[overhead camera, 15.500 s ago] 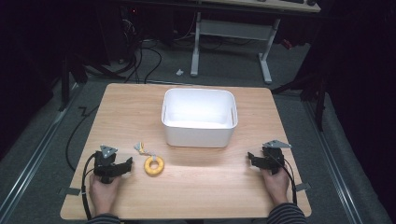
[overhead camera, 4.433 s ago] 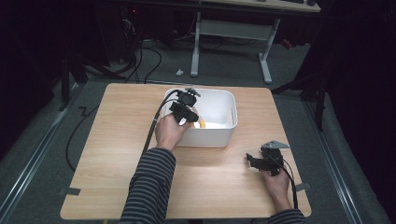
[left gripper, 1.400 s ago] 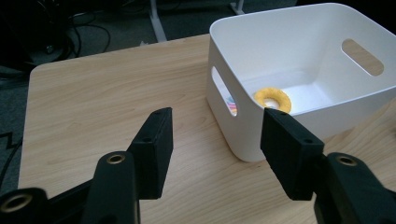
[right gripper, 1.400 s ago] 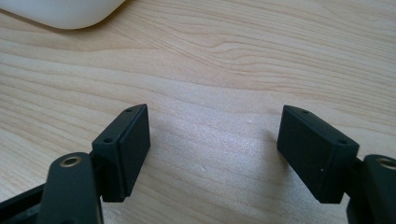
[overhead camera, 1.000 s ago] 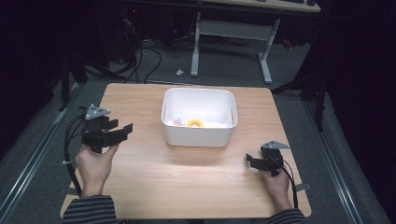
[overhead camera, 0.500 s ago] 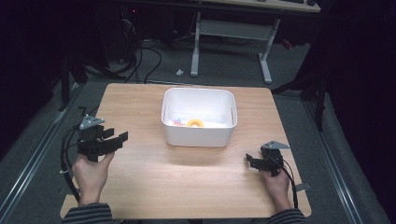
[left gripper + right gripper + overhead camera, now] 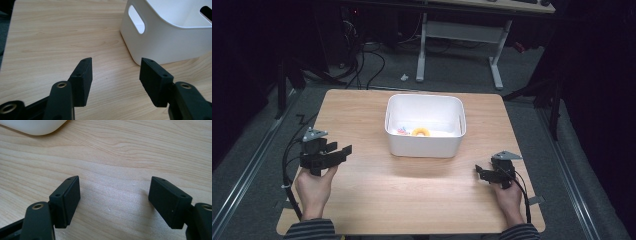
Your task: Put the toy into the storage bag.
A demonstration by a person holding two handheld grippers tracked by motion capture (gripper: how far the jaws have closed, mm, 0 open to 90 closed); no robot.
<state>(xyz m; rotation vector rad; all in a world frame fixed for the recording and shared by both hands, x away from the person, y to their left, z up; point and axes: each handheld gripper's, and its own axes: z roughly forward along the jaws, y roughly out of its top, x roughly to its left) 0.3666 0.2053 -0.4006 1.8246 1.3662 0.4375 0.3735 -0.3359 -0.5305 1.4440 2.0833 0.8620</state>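
Yellow ring (image 7: 420, 132) in white bin (image 7: 424, 146), high view; both hand-held grippers spread, empty.

Yellow ring (image 7: 420, 132) now in white bin (image 7: 424, 146); left gripper (image 7: 343, 152) back, lower.

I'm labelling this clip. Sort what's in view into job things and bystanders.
Job things:
bin, white, mid-table
yellow ring, inside the bin
small pink-and-blue item, beside the ring
left tool, open, empty
right tool, open, empty

Bystanders:
desk frame behind the table
cables on the floor
white scrap on the floor
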